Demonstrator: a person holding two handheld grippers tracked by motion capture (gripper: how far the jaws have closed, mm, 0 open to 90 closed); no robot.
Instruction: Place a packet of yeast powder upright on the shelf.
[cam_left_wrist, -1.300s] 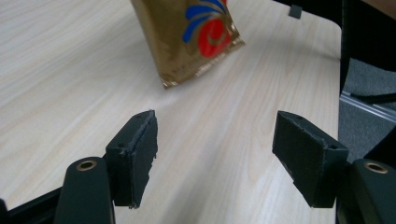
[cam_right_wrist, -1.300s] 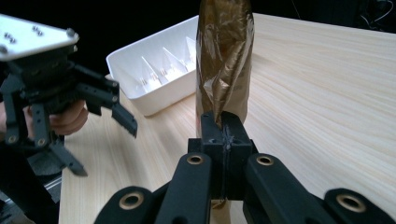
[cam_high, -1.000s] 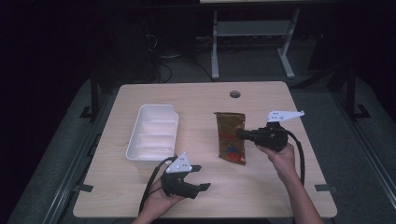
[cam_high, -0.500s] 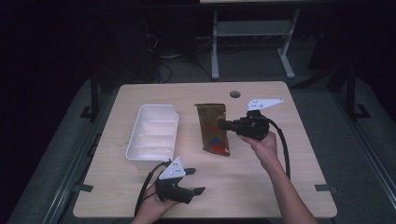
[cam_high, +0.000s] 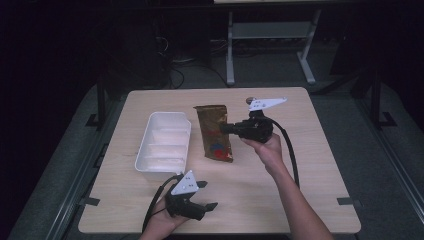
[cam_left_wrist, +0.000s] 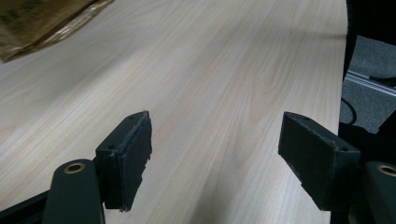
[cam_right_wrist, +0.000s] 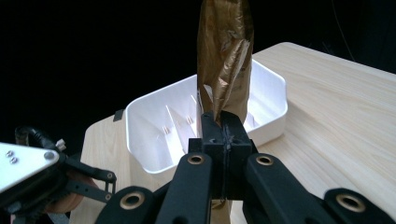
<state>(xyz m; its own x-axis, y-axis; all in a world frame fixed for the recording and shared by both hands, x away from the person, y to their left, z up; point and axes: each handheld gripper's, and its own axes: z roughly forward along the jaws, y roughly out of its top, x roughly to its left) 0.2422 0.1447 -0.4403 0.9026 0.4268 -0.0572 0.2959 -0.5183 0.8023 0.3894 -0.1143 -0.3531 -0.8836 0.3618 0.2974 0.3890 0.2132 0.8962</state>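
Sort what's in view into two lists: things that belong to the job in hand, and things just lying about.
In the job:
- brown packet, pinched in the right gripper
- white divided tray, beside the packet
- left gripper, jaws apart over bare table, just been opening, nothing between them

Lying about:
- metal frame on the floor behind
- cables on the floor

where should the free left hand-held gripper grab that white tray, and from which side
Grip the long side wall of the white tray, coming straight down from above. The rim is thin and upright, so open jaws can straddle it. The near short wall suits less: the left hand-held gripper lies low beside it, pointing away.
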